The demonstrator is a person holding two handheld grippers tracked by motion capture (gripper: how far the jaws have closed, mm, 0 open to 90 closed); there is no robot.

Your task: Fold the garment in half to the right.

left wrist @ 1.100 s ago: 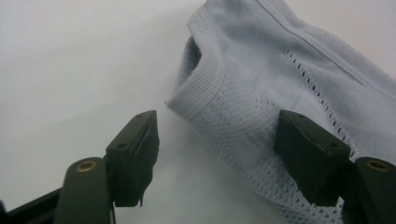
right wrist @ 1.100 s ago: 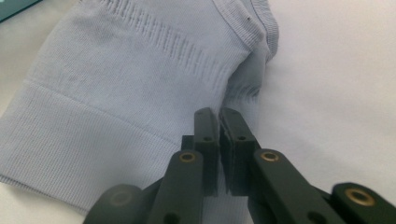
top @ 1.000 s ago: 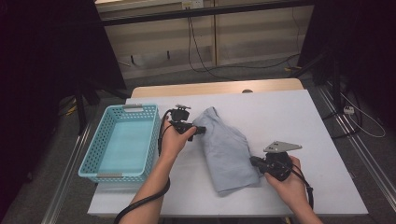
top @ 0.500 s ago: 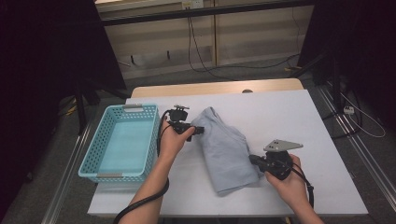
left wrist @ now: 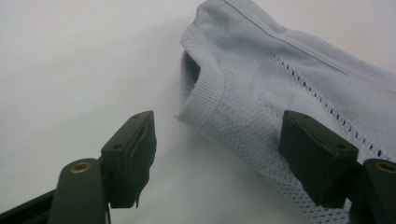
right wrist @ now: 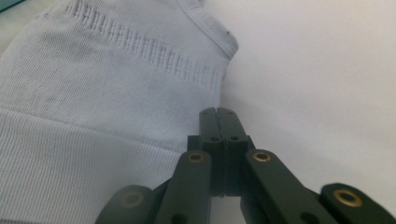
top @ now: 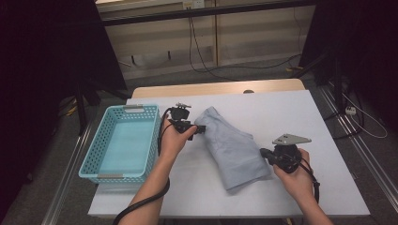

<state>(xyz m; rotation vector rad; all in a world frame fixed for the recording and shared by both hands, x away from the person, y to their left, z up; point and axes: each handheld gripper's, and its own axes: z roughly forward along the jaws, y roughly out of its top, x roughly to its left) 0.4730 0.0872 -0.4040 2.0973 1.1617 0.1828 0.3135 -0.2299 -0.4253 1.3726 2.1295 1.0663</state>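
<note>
- White tabletop (top: 324, 140) carries all of it, and it is the biggest thing before me.
- Turquoise plastic basket (top: 96, 161) stands at the left of the table with nothing in it, so as I judge it the putting away is not yet done.
- Pale blue knit garment (top: 232, 147) lies folded into a long bundle across the middle of the table, just right of the basket and apart from it. I judge the folding mostly done, with the lift and the carry to the basket left.
- My left claw (top: 202, 129) sits at the garment's far end, by the ribbed hem. In the left gripper view its jaws stand wide and have just been opening: one pad hangs over bare table just beside the hem, the other over the mesh knit, and neither presses the cloth, so it holds nothing.
- My right claw (top: 264, 152) lies at the garment's near right edge. In the right gripper view its jaws are pressed tight together at that edge; I see no cloth between the tips and cannot tell if any fold is caught.
</note>
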